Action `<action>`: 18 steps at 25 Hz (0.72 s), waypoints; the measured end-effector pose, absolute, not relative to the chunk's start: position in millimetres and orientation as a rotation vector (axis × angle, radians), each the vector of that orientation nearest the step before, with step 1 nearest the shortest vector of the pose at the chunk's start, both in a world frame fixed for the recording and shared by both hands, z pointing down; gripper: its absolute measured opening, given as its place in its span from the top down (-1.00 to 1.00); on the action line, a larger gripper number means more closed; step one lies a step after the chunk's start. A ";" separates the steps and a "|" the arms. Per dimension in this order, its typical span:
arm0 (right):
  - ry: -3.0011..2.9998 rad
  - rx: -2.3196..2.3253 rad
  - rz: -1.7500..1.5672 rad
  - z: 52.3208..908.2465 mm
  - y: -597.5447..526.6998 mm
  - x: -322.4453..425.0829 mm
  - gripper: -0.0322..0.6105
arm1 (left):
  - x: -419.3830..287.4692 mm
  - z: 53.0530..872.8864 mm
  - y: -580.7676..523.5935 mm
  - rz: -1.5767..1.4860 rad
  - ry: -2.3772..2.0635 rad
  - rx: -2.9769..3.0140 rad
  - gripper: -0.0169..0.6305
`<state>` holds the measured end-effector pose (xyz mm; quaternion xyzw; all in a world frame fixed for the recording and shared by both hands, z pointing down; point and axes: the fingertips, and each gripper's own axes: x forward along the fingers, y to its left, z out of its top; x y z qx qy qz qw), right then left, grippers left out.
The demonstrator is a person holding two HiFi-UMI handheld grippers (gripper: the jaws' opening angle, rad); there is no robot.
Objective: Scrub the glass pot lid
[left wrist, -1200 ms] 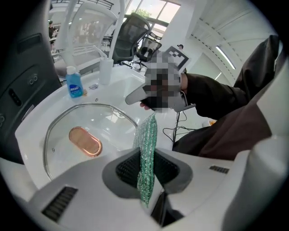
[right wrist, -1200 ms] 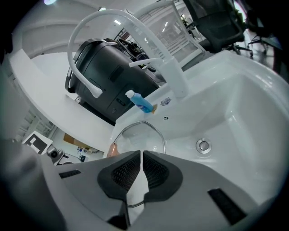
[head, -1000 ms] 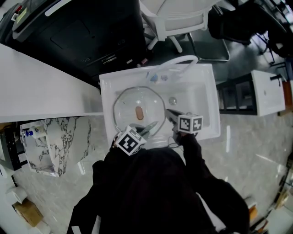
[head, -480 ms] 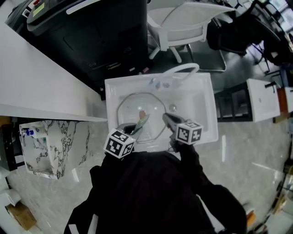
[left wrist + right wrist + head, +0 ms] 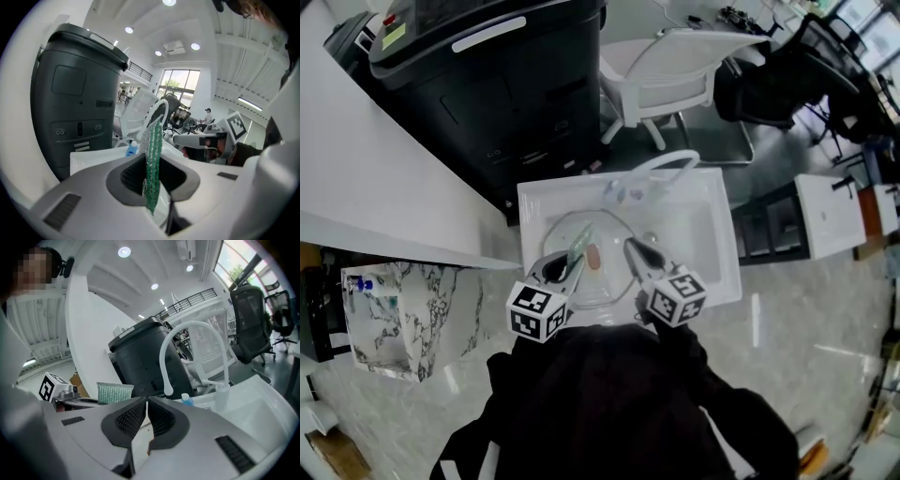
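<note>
The left gripper point(image 5: 151, 174) is clamped tight on a green scrub pad point(image 5: 152, 157), held edge-up over the left half of the sink point(image 5: 717, 281). Below it the glass pot lid point(image 5: 602, 281) lies toward the sink's near-left corner. The right gripper point(image 5: 146, 414) has its jaws all but together, seemingly nipping the lid's right rim. A hard push could make the glass slip from that thin pinch. The faucet point(image 5: 192, 324) and a blue-capped bottle point(image 5: 186, 400) crowd the far edge.

Right gripper point(image 5: 146, 403): jaws nearly together, a thin slit between them; contents of slit not determinable. At left, left gripper point(image 5: 89, 401) clamps an upright green scrub pad point(image 5: 115, 392). Beyond: white curved faucet point(image 5: 165, 357), blue-capped bottle point(image 5: 186, 399), white sink point(image 5: 253, 404), dark bin point(image 5: 136, 357) behind.
</note>
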<state>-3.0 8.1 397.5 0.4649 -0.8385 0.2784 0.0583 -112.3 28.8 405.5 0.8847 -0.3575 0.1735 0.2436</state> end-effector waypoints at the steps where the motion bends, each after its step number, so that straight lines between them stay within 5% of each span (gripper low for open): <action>1: -2.553 1.424 0.807 390.3 7.5 -4.5 0.85 | -113.8 399.4 26.2 0.450 -1.007 2.430 0.76; 18: -2.644 1.461 0.477 338.2 17.3 -24.1 0.86 | -134.6 338.7 24.4 0.193 -1.319 2.565 0.76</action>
